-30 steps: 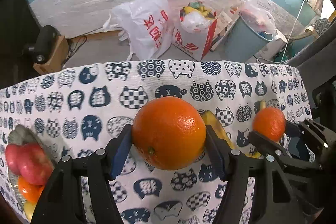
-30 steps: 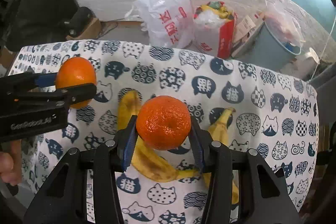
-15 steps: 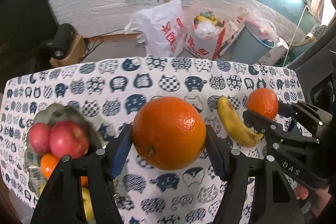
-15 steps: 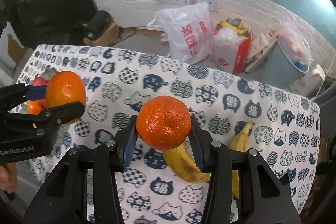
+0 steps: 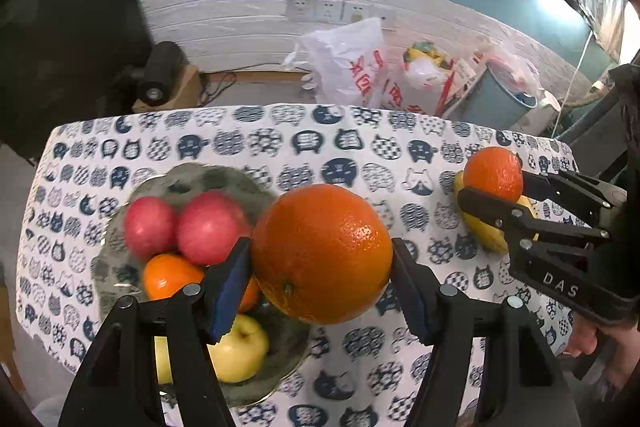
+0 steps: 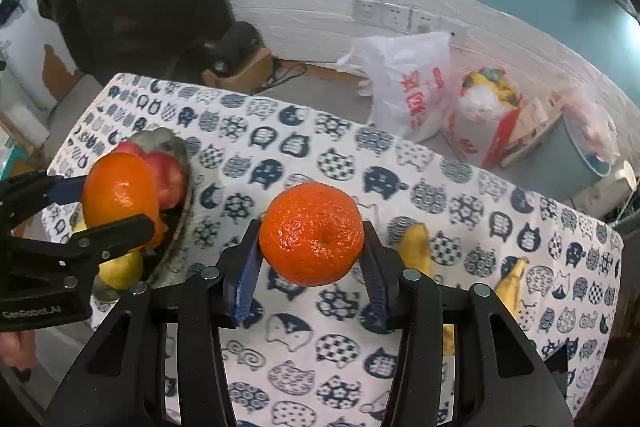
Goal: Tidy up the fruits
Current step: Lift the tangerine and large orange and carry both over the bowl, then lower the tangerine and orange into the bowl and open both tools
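Observation:
My left gripper (image 5: 322, 259) is shut on a large orange (image 5: 322, 253) and holds it in the air at the right rim of a glass fruit bowl (image 5: 208, 179). The bowl holds two red apples (image 5: 208, 227), a small orange (image 5: 170, 275) and a yellow-green apple (image 5: 240, 351). My right gripper (image 6: 311, 247) is shut on a smaller orange (image 6: 311, 233) above the middle of the cat-print tablecloth (image 6: 280, 147). Two bananas (image 6: 416, 247) lie on the cloth to its right. The left gripper also shows in the right wrist view (image 6: 116, 203), over the bowl (image 6: 180, 163).
The table's far edge drops to a floor with plastic bags (image 5: 352, 63), a red-and-white box (image 6: 484, 123), a grey bin (image 5: 496, 99) and a black speaker on a wooden box (image 5: 160, 75). Wall sockets (image 5: 332, 9) sit on the white wall behind.
Both grippers have moved left across the table with their oranges. The fruit bowl has come from the left edge to just under the left gripper. The bananas now lie further right.

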`<move>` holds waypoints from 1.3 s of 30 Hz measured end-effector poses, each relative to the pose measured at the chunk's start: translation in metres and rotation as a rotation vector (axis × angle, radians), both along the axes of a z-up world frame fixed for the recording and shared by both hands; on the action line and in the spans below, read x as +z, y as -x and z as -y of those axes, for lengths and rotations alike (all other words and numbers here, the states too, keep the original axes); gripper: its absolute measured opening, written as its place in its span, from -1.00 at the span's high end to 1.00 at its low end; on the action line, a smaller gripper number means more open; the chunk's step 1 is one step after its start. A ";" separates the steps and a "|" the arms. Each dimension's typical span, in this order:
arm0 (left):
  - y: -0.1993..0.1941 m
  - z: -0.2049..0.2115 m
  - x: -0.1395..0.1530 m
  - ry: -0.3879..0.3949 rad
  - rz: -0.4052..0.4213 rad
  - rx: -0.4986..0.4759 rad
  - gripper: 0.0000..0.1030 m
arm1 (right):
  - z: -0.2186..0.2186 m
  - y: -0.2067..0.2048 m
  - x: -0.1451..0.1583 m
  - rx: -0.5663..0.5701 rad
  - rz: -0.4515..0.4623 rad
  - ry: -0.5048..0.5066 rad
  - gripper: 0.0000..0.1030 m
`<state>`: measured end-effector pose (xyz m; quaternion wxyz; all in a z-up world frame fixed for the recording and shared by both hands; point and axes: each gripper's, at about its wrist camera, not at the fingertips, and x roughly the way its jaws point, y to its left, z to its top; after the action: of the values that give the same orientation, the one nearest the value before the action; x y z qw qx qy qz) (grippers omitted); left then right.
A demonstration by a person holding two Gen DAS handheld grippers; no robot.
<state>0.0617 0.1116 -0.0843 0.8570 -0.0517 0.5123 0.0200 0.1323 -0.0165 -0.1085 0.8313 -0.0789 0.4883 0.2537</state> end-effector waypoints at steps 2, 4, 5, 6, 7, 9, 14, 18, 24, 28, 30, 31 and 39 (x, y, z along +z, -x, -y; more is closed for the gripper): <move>0.008 -0.009 0.002 -0.004 0.007 0.013 -0.34 | -0.010 0.003 0.001 0.016 0.003 0.000 0.11; 0.015 -0.020 0.005 -0.001 0.015 0.028 -0.34 | -0.018 0.005 0.003 0.029 0.004 -0.003 0.10; 0.018 -0.025 0.006 -0.001 0.018 0.036 -0.34 | -0.023 0.007 0.003 0.037 0.003 -0.006 0.10; 0.020 -0.028 0.007 -0.001 0.019 0.041 -0.34 | -0.028 0.008 0.004 0.044 0.001 -0.010 0.10; 0.023 -0.034 0.008 0.000 0.022 0.050 -0.34 | -0.034 0.009 0.004 0.053 -0.001 -0.012 0.10; 0.027 -0.045 0.008 0.000 0.023 0.071 -0.34 | -0.042 0.012 0.005 0.068 -0.002 -0.014 0.10; 0.037 -0.073 0.004 0.014 0.013 0.121 -0.34 | -0.068 0.020 0.003 0.113 -0.010 -0.016 0.10; 0.042 -0.095 -0.003 0.021 0.004 0.164 -0.34 | -0.086 0.024 0.000 0.141 -0.019 -0.013 0.10; 0.047 -0.125 -0.014 0.050 -0.021 0.228 -0.34 | -0.108 0.029 -0.007 0.177 -0.034 -0.004 0.10; 0.048 -0.140 -0.024 0.061 -0.044 0.257 -0.34 | -0.122 0.033 -0.013 0.203 -0.044 0.006 0.10; 0.048 -0.147 -0.030 0.076 -0.057 0.271 -0.34 | -0.127 0.035 -0.016 0.212 -0.048 0.011 0.10; 0.049 -0.151 -0.034 0.090 -0.067 0.282 -0.34 | -0.130 0.036 -0.017 0.217 -0.051 0.012 0.10; 0.051 -0.173 -0.057 0.130 -0.104 0.315 -0.34 | -0.146 0.040 -0.033 0.248 -0.084 0.028 0.10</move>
<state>0.0110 0.2849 -0.1416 0.8106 -0.1853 0.5417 0.1234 0.0928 0.1293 -0.1413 0.7712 -0.1395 0.5124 0.3509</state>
